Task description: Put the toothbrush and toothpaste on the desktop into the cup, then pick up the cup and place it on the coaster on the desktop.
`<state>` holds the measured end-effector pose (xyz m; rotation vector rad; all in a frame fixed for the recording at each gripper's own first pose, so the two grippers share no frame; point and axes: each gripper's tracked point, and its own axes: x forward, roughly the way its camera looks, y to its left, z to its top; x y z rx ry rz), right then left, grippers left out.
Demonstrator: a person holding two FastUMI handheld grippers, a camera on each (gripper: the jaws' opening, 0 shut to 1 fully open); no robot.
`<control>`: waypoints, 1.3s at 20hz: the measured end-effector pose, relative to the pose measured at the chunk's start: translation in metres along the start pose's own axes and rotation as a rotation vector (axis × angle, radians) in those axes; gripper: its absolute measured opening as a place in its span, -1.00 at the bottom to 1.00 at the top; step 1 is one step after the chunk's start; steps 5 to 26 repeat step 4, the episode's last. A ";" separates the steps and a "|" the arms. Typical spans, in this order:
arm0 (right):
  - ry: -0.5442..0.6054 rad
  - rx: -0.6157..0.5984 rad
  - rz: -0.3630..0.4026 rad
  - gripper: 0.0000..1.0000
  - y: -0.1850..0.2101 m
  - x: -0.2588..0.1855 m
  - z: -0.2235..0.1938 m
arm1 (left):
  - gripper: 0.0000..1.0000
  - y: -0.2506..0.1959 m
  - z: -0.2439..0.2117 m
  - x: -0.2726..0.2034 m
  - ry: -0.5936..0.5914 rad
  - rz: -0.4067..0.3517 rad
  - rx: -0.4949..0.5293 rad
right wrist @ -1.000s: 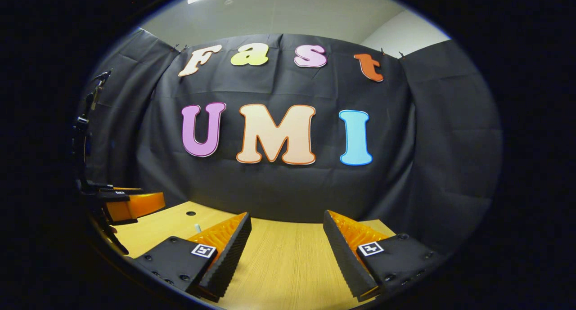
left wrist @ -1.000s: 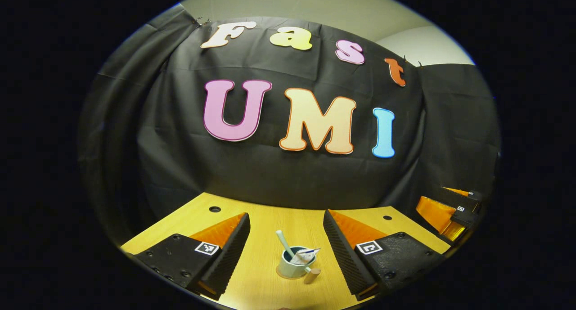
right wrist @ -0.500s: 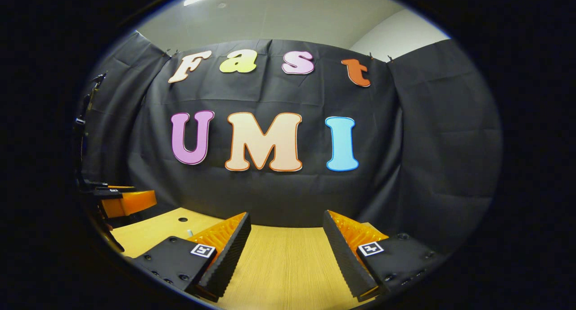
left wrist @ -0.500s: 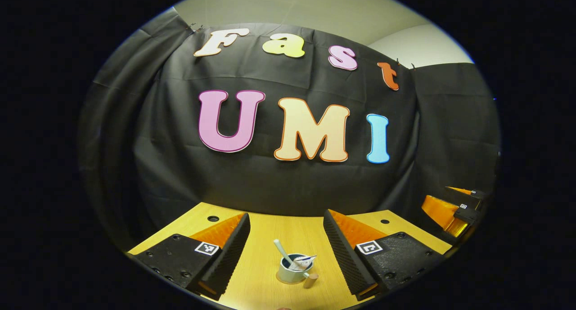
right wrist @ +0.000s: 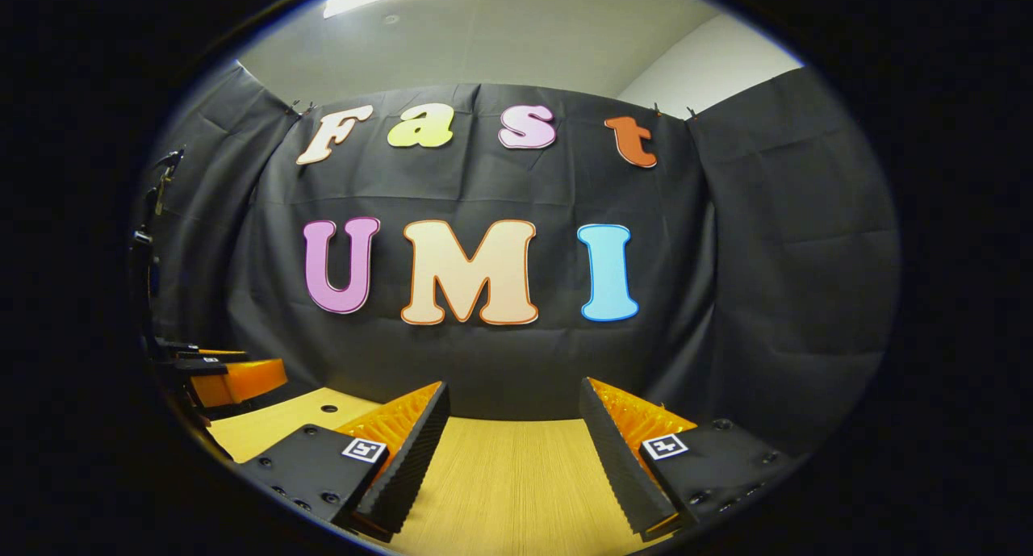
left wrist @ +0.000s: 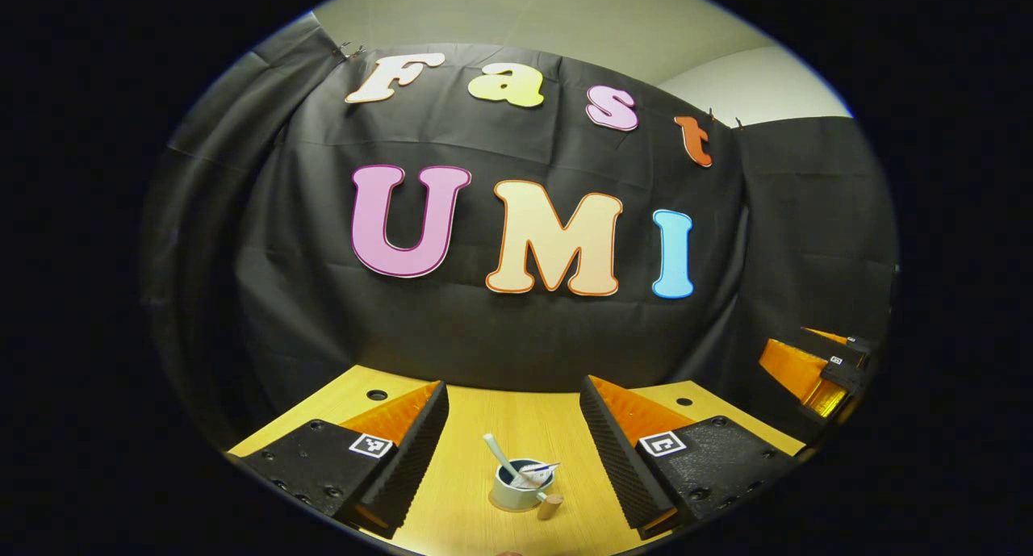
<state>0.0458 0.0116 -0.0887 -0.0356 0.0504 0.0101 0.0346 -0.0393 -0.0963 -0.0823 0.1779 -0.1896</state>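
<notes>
Left gripper view shows the small pale round cup (left wrist: 516,491) with a stubby wooden handle standing on the light wooden worktop (left wrist: 476,499), between the wide-open, empty fingers of the left gripper (left wrist: 513,451), with a white toothbrush (left wrist: 499,455) and a crumpled toothpaste tube (left wrist: 534,474) leaning inside it; I cannot make out a coaster. The right gripper (right wrist: 513,451) is likewise spread wide and empty over bare worktop. The cup looks rigid, smooth and top-heavy with its load, so gripping across its body, low and level, seems safest.
</notes>
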 end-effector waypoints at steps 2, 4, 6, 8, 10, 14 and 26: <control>-0.005 -0.004 -0.001 1.00 0.000 0.000 0.002 | 0.89 0.001 -0.001 0.000 0.000 0.002 -0.002; -0.008 0.004 -0.005 1.00 -0.001 0.000 0.004 | 0.89 0.003 0.000 0.001 0.001 0.005 -0.005; -0.008 0.004 -0.005 1.00 -0.001 0.000 0.004 | 0.89 0.003 0.000 0.001 0.001 0.005 -0.005; -0.008 0.004 -0.005 1.00 -0.001 0.000 0.004 | 0.89 0.003 0.000 0.001 0.001 0.005 -0.005; -0.008 0.004 -0.005 1.00 -0.001 0.000 0.004 | 0.89 0.003 0.000 0.001 0.001 0.005 -0.005; -0.008 0.004 -0.005 1.00 -0.001 0.000 0.004 | 0.89 0.003 0.000 0.001 0.001 0.005 -0.005; -0.008 0.004 -0.005 1.00 -0.001 0.000 0.004 | 0.89 0.003 0.000 0.001 0.001 0.005 -0.005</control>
